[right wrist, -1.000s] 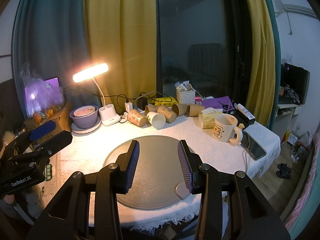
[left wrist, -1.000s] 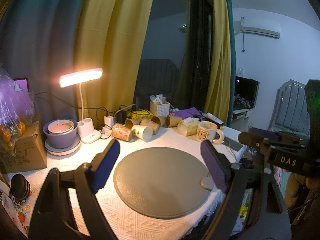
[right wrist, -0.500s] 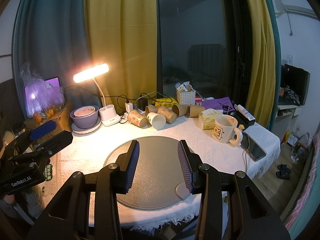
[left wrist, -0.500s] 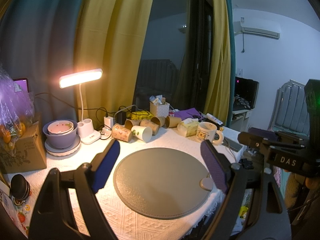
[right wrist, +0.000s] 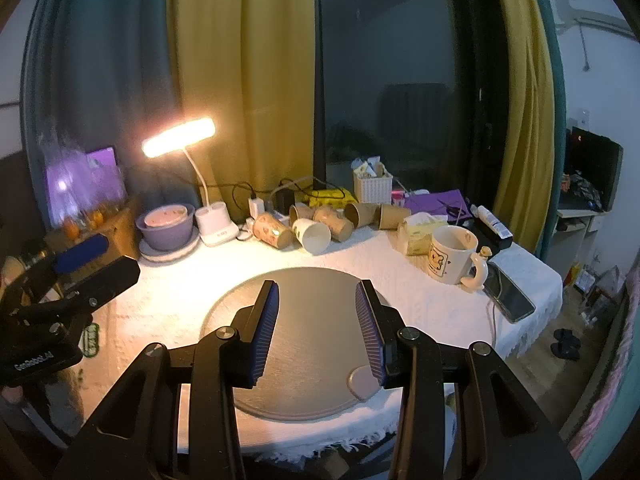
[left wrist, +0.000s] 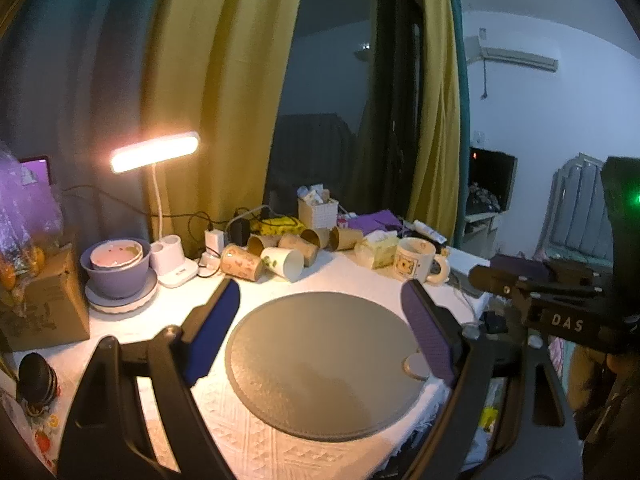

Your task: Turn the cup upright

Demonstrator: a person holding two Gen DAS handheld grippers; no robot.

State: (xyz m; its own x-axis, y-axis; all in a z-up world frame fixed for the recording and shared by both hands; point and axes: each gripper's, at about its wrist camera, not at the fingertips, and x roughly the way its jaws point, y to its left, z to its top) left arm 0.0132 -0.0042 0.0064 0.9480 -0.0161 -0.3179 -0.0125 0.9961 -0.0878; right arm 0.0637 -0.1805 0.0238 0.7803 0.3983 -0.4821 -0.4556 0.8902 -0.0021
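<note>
Several paper cups lie on their sides in a row at the back of the table, among them a white cup and a patterned brown cup. My left gripper is open and empty, hovering above the round grey mat. My right gripper is open and empty above the same mat. Both are well short of the cups. Each gripper also shows at the edge of the other's view.
A cream mug stands upright at the right, by a tissue pack and a phone. A lit desk lamp and stacked purple bowls stand at the left, a white basket behind.
</note>
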